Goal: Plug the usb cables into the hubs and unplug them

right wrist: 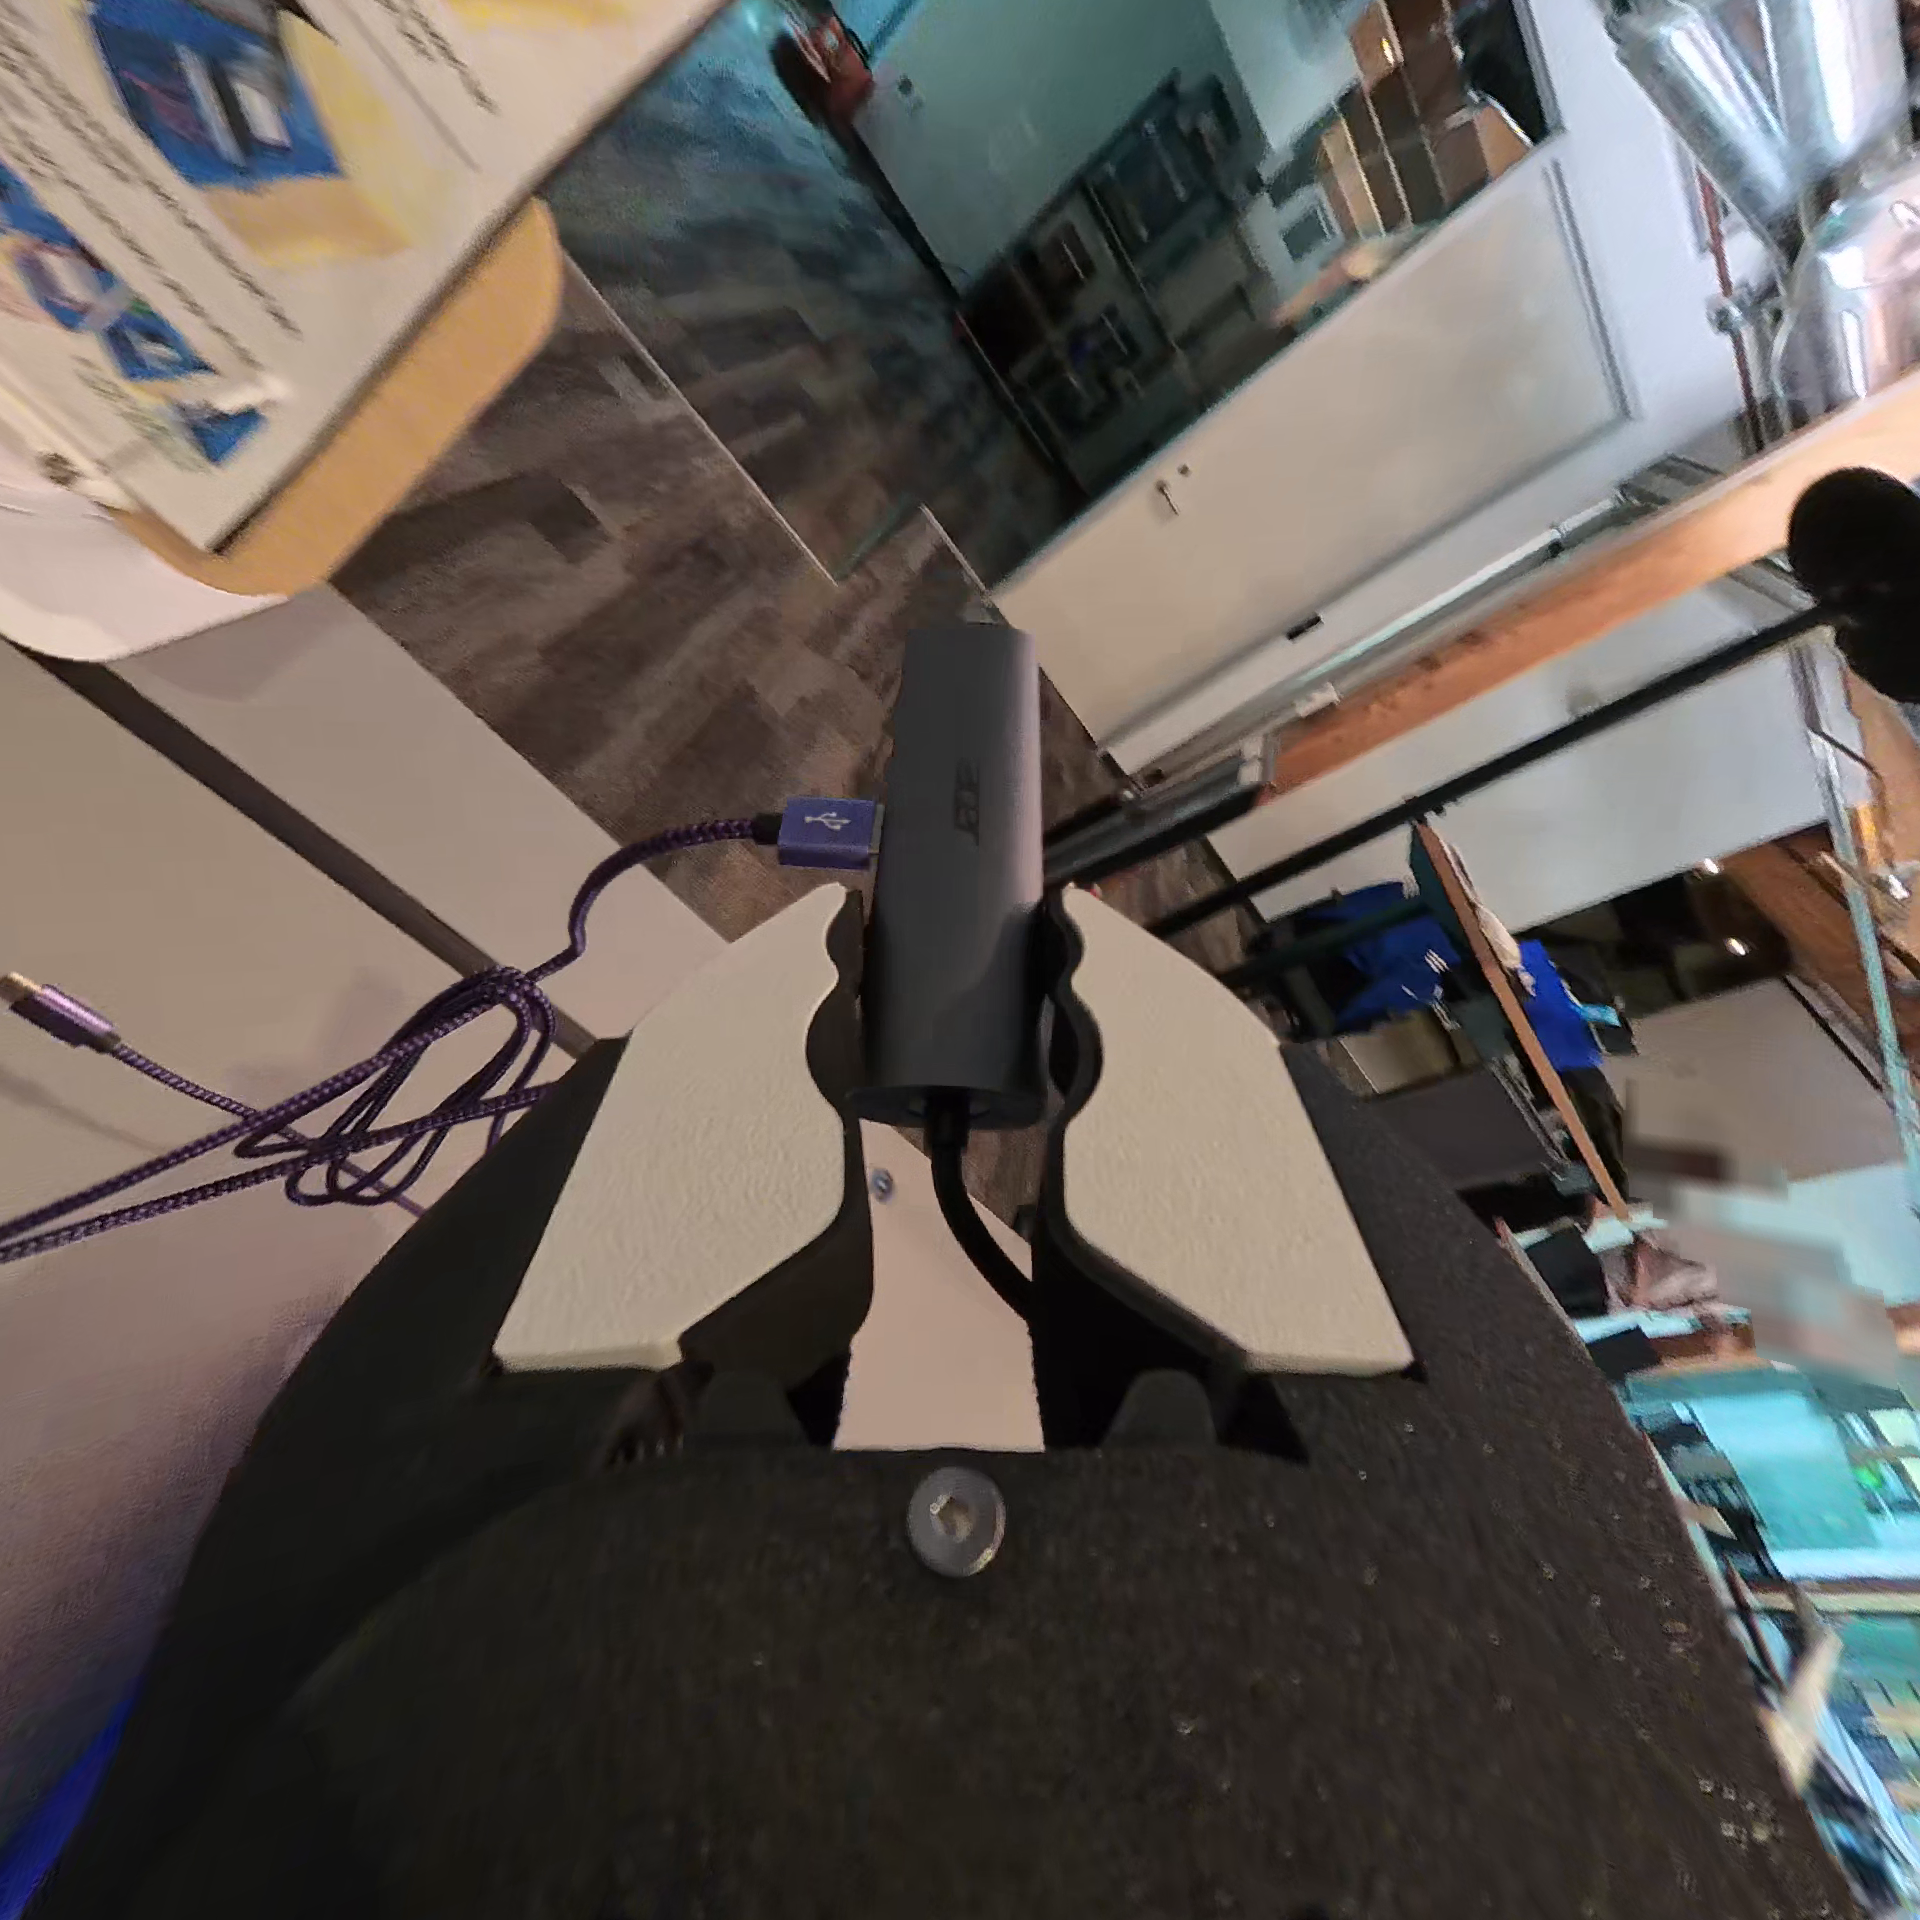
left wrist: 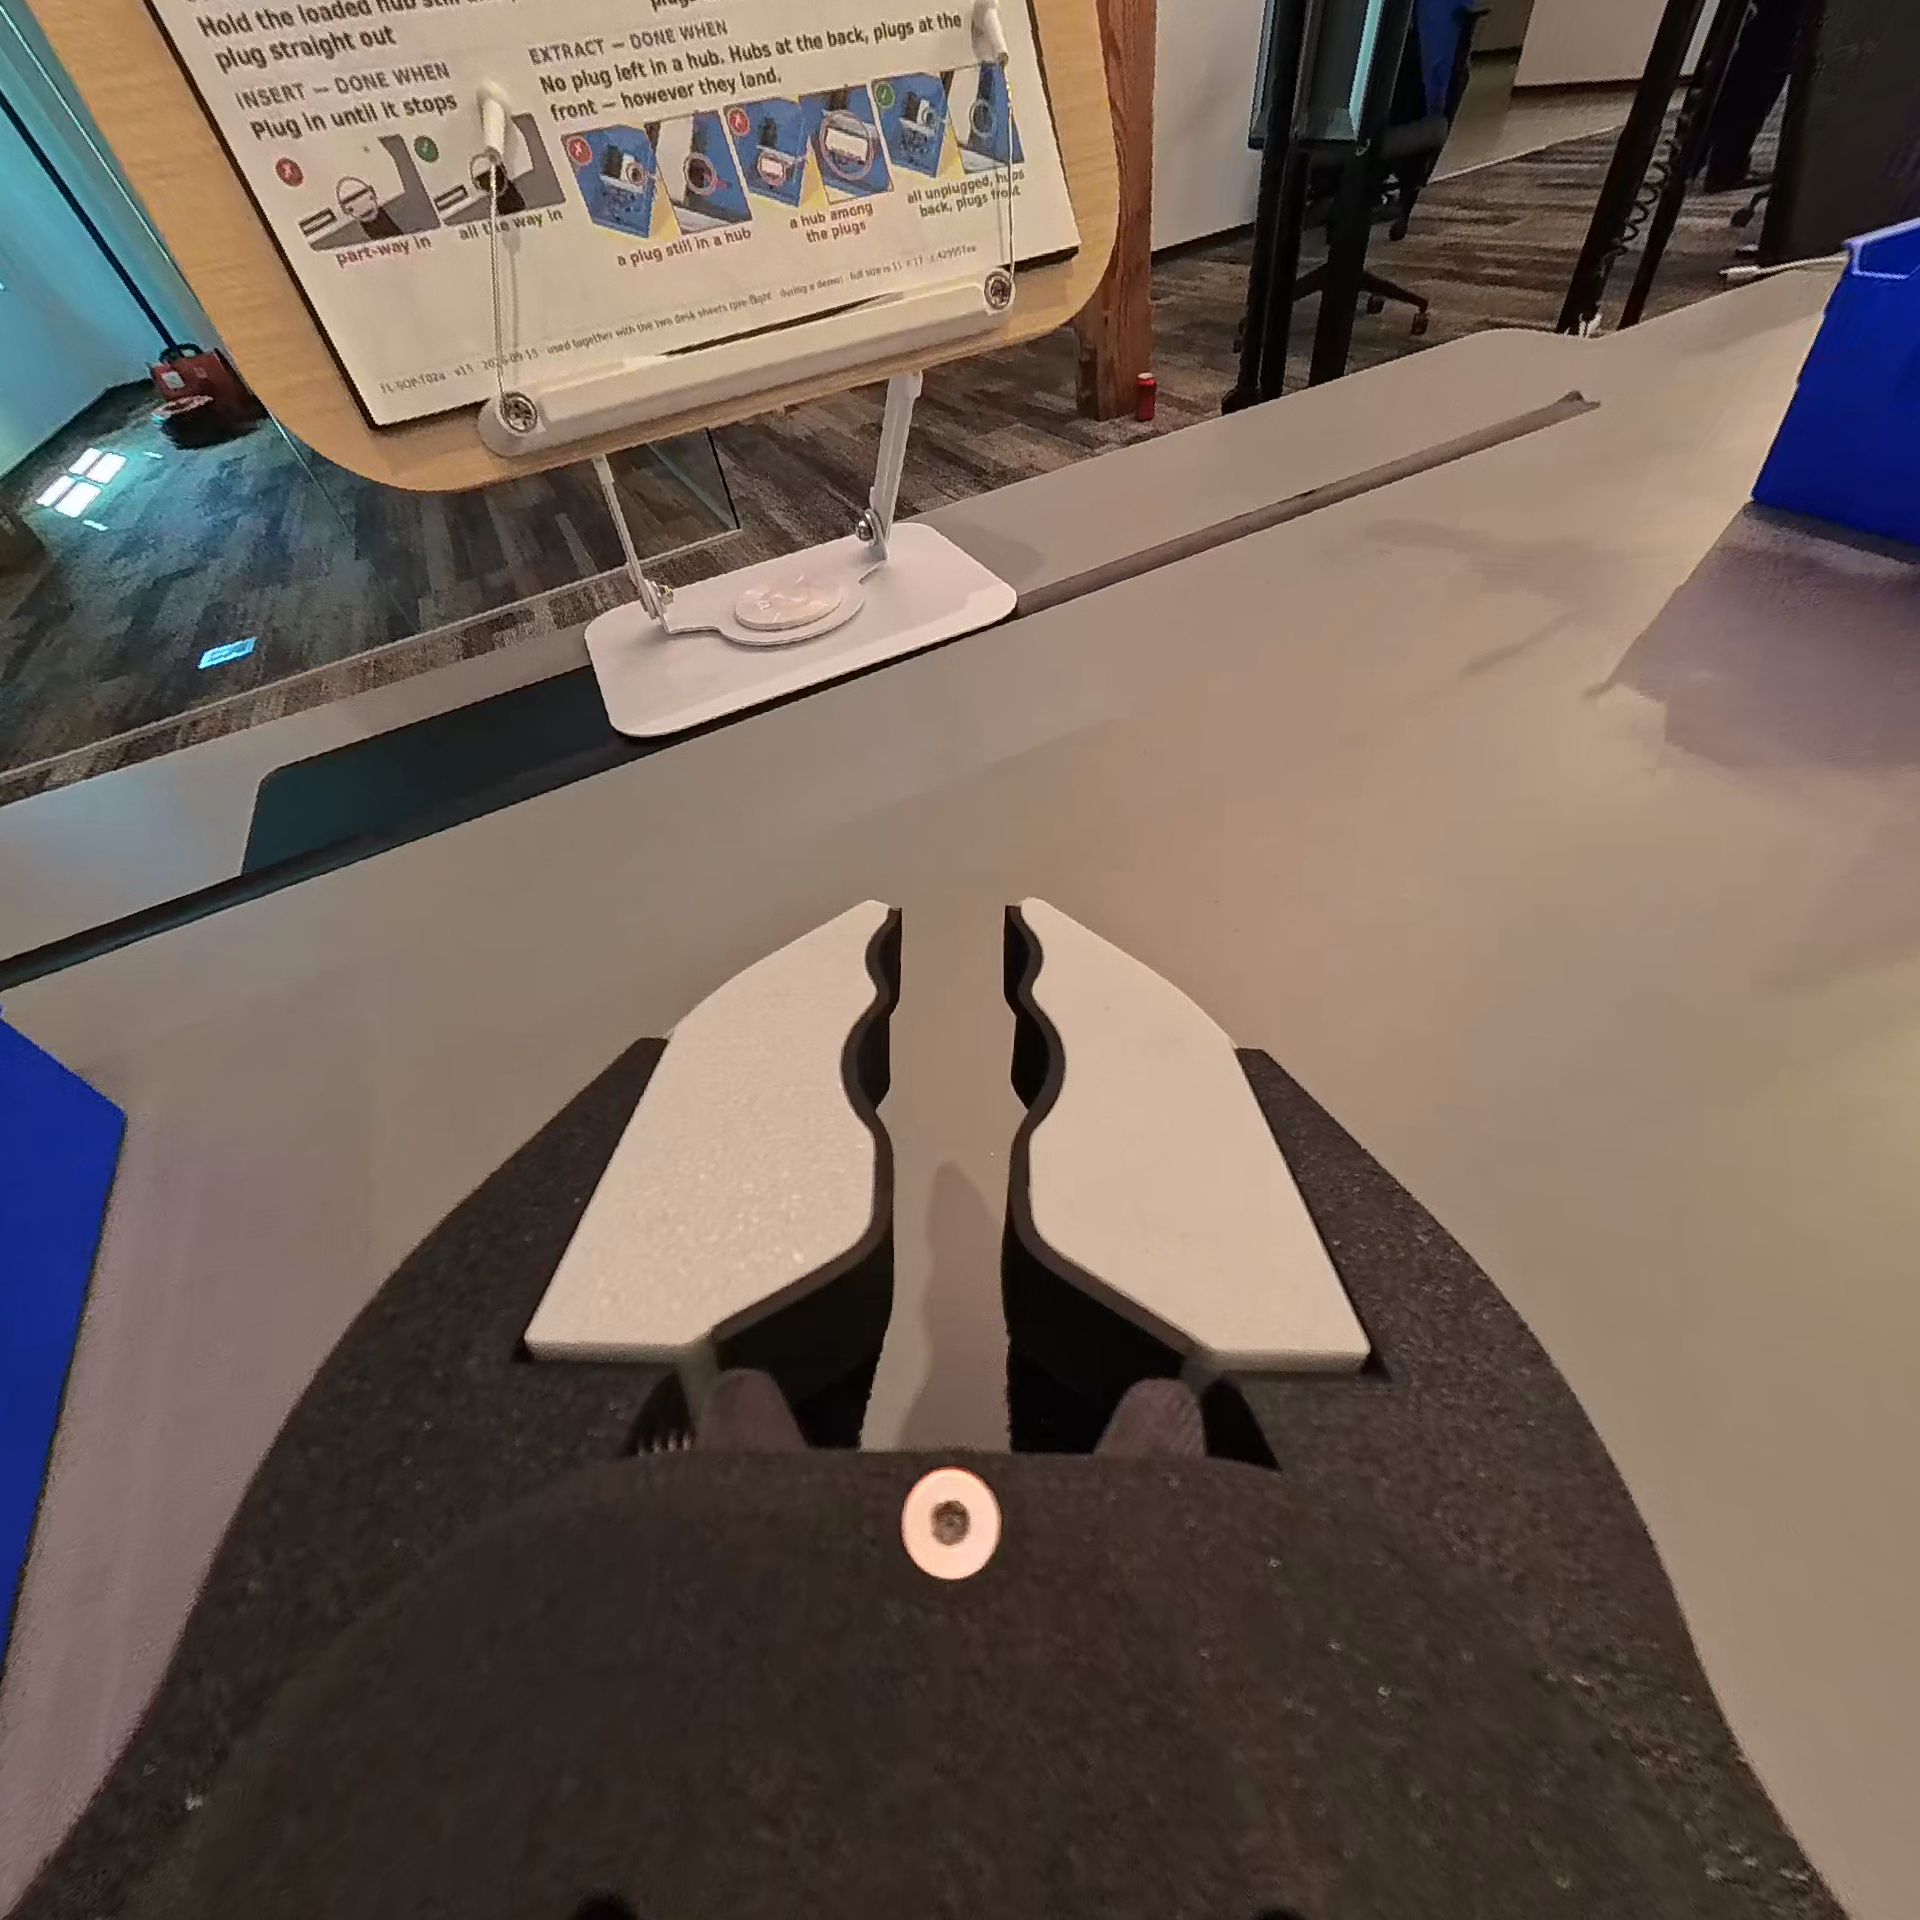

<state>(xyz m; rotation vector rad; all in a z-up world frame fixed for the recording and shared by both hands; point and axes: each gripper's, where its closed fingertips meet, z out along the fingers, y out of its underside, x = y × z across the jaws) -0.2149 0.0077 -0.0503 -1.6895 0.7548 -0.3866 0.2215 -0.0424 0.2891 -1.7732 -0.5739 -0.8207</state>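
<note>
In the right wrist view my right gripper (right wrist: 951, 914) is shut on a dark grey USB hub (right wrist: 961, 831) and holds it raised, with the view rolled sideways. A purple USB plug (right wrist: 826, 831) sits in the hub's left side. Its braided purple cable (right wrist: 416, 1081) hangs in loops toward the grey table (right wrist: 260, 831), and its far plug (right wrist: 62, 1013) shows at the left. The hub's own black lead (right wrist: 961, 1216) runs back between the fingers. In the left wrist view my left gripper (left wrist: 951, 920) is open a little and empty above the bare grey table (left wrist: 1247, 831).
An instruction sheet on a wooden board stand (left wrist: 644, 208) stands at the table's far edge on a white base (left wrist: 800, 623); it also shows in the right wrist view (right wrist: 208, 260). Blue bins sit at the right (left wrist: 1849, 395) and left (left wrist: 42, 1247) edges. My right fingertips sit around 55 cm from my left ones.
</note>
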